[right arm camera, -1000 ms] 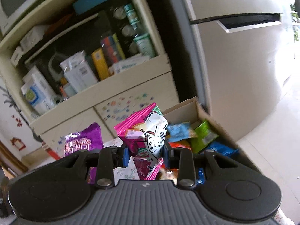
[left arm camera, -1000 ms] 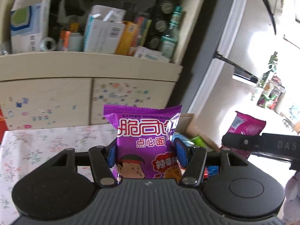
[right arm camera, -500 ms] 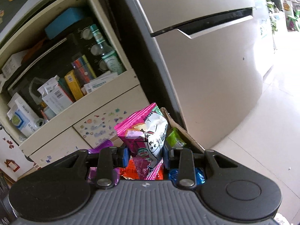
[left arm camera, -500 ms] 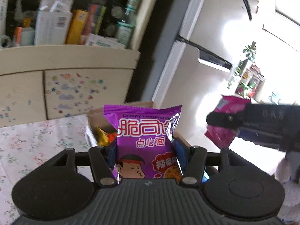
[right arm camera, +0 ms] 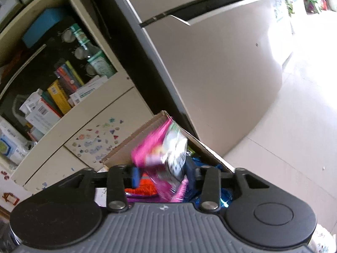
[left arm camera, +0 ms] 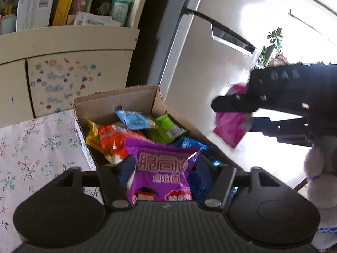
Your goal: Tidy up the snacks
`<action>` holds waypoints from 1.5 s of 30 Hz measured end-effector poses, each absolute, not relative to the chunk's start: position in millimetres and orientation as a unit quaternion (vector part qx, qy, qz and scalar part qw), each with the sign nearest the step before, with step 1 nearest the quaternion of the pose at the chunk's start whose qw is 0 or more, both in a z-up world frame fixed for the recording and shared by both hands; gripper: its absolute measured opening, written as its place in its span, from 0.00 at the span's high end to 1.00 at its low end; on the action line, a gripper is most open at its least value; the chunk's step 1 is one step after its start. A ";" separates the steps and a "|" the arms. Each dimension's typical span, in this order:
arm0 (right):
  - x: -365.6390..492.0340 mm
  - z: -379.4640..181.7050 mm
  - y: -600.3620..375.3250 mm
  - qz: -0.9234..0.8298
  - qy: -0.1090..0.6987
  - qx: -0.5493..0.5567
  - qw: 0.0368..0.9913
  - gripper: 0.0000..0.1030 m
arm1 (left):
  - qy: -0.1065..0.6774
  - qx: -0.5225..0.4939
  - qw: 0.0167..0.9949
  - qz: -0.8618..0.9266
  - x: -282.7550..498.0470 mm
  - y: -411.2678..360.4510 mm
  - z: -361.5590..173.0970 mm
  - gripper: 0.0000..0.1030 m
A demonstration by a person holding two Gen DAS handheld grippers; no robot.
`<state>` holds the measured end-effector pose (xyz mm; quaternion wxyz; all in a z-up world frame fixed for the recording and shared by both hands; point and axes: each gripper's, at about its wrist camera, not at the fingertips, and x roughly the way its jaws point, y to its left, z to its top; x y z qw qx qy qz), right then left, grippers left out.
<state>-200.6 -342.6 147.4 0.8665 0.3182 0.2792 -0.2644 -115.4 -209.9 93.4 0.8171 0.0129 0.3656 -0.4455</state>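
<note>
My left gripper stands open over a cardboard box. A purple snack packet lies loose between its spread fingers, tilted down toward the box's snacks. The box holds several packets: blue, green, orange. My right gripper is open too. A blurred pink snack packet slips between its parted fingers above the box. In the left wrist view the right gripper is to the right of the box with the pink packet.
The box sits at the right edge of a table with a floral cloth. Behind it stand a cream cabinet with crowded shelves and a grey fridge. Pale floor lies to the right.
Both grippers moved over the box and opened. The purple packet has dropped lower between the left fingers. The pink packet is sliding out of the right fingers.
</note>
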 end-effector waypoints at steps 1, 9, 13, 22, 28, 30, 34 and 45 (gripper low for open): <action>-201.9 146.9 -342.5 -0.265 0.279 0.323 0.865 0.39 | 0.366 0.017 0.817 -0.445 -116.4 -210.3 93.8 0.24; -208.2 150.2 -341.9 -0.275 0.271 0.323 0.864 0.20 | 0.373 0.054 0.827 -0.418 -120.7 -211.3 101.0 0.07; -208.3 150.0 -342.1 -0.275 0.274 0.324 0.863 0.16 | 0.378 0.071 0.829 -0.407 -122.6 -210.5 101.5 0.05; -206.3 151.7 -339.7 -0.277 0.284 0.316 0.862 0.08 | 0.379 0.097 0.838 -0.381 -122.4 -201.7 105.4 0.02; -207.8 154.9 -333.8 -0.291 0.296 0.298 0.860 0.05 | 0.387 0.122 0.843 -0.353 -124.1 -196.7 105.6 0.01; -207.9 157.5 -329.3 -0.291 0.301 0.284 0.863 0.03 | 0.389 0.129 0.844 -0.347 -125.2 -195.3 106.3 0.01; -211.3 161.5 -320.4 -0.296 0.308 0.251 0.869 0.02 | 0.390 0.134 0.845 -0.339 -126.9 -189.7 109.0 0.01; -241.5 152.4 -316.8 -0.342 0.329 0.233 0.849 0.00 | 0.410 0.135 0.840 -0.329 -124.4 -184.1 107.5 0.01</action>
